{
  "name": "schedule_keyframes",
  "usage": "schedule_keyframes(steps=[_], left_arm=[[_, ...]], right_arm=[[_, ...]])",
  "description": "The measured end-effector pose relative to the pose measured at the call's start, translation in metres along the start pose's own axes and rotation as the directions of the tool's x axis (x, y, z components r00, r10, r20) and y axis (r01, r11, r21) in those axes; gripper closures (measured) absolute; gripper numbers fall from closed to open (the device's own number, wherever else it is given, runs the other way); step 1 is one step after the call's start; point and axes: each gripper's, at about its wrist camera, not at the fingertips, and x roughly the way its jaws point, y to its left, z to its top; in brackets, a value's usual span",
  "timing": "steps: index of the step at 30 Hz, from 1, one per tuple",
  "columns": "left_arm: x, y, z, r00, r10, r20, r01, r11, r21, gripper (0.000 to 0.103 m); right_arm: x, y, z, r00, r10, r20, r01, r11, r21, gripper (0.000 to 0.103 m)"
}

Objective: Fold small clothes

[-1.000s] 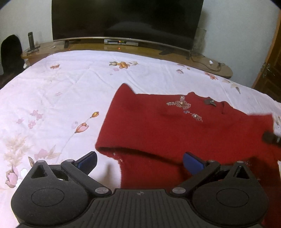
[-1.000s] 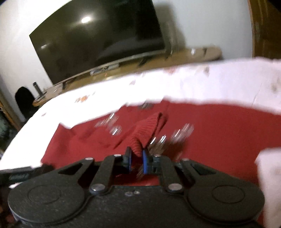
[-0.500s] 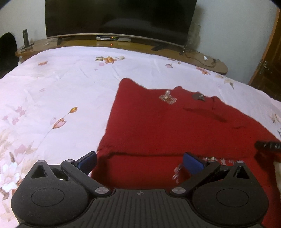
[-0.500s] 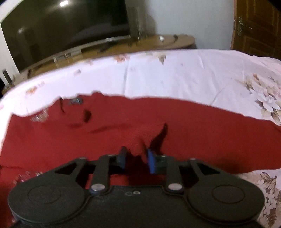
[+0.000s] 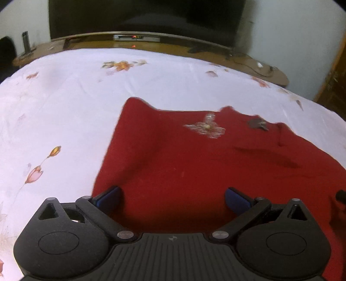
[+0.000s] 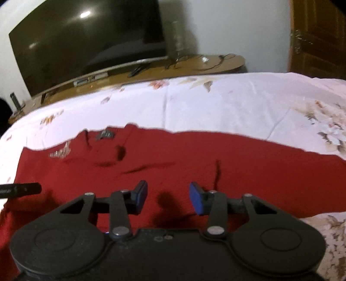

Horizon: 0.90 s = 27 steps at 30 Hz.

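Observation:
A red knit garment with a sequin flower lies spread flat on the floral bedsheet; it also shows in the right wrist view. My left gripper is open and empty, low over the garment's near left edge. My right gripper is open and empty just above the garment's near middle. A tip of the left gripper's finger shows at the left of the right wrist view.
A large dark TV stands on a wooden cabinet beyond the bed's far edge. A wooden door is at the right. The white sheet surrounds the garment on all sides.
My right gripper opened and let go of the red fabric fold it held; the fabric now lies flat. My left gripper moved forward over the garment's edge, staying open.

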Motion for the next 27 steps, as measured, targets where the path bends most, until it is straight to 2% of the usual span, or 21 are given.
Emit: schedule_keyframes(steps=[2, 3, 6, 8, 9, 11, 14, 17, 19, 21, 24, 25, 27], left_arm=[[-0.001, -0.003, 0.000, 1.000, 0.025, 0.011, -0.026, 0.999, 0.039, 0.000], [-0.002, -0.003, 0.000, 0.999, 0.038, 0.025, -0.038, 0.999, 0.027, 0.000], [-0.008, 0.013, 0.001, 0.991, 0.123, 0.055, -0.118, 0.990, -0.079, 0.000], [0.003, 0.026, -0.002, 0.994, 0.113, -0.003, -0.112, 0.988, -0.105, 0.000], [0.003, 0.024, -0.003, 0.994, 0.111, 0.008, -0.110, 0.991, -0.071, 0.000], [0.000, 0.018, -0.001, 0.993, 0.118, 0.007, -0.117, 0.993, -0.031, 0.000], [-0.014, 0.019, 0.001, 0.997, 0.078, 0.019, -0.077, 0.994, -0.072, 0.000], [-0.028, 0.007, -0.001, 0.997, 0.038, 0.061, -0.037, 0.999, -0.020, 0.000], [-0.026, 0.001, -0.005, 0.998, 0.028, 0.051, -0.029, 0.999, 0.016, 0.000], [-0.015, -0.002, -0.010, 0.999, 0.051, 0.006, -0.051, 0.998, 0.040, 0.000], [-0.024, -0.003, -0.014, 0.997, 0.068, 0.021, -0.069, 0.996, 0.060, 0.000], [-0.030, -0.004, -0.014, 0.998, 0.053, 0.028, -0.054, 0.997, 0.054, 0.000], [-0.045, -0.007, -0.015, 0.998, 0.037, 0.047, -0.039, 0.998, 0.057, 0.000]], right_arm=[[0.009, -0.002, -0.002, 0.999, -0.035, -0.015, 0.035, 0.999, -0.004, 0.058], [0.016, -0.005, -0.003, 0.998, -0.052, -0.037, 0.052, 0.999, 0.002, 0.059], [0.021, -0.008, -0.001, 0.998, -0.049, -0.051, 0.050, 0.998, 0.026, 0.057], [0.012, -0.001, 0.000, 1.000, -0.018, -0.011, 0.018, 1.000, 0.008, 0.055], [0.014, 0.002, -0.001, 1.000, -0.025, -0.014, 0.025, 1.000, -0.005, 0.051], [0.029, 0.001, -0.004, 0.996, -0.045, -0.072, 0.044, 0.999, -0.008, 0.051], [0.021, 0.003, -0.003, 0.998, -0.038, -0.053, 0.038, 0.999, -0.009, 0.051], [0.004, 0.003, -0.001, 1.000, -0.011, -0.003, 0.011, 1.000, 0.012, 0.049], [0.005, 0.003, -0.005, 1.000, -0.028, -0.007, 0.028, 1.000, 0.006, 0.045], [0.020, 0.001, -0.011, 0.995, -0.057, -0.082, 0.056, 0.998, -0.003, 0.046], [0.011, 0.001, -0.009, 0.997, -0.037, -0.065, 0.038, 0.999, 0.009, 0.045], [0.003, -0.001, -0.008, 0.999, -0.011, -0.047, 0.013, 0.999, 0.031, 0.044], [-0.010, -0.003, -0.008, 1.000, -0.019, -0.023, 0.020, 0.999, 0.039, 0.033]])
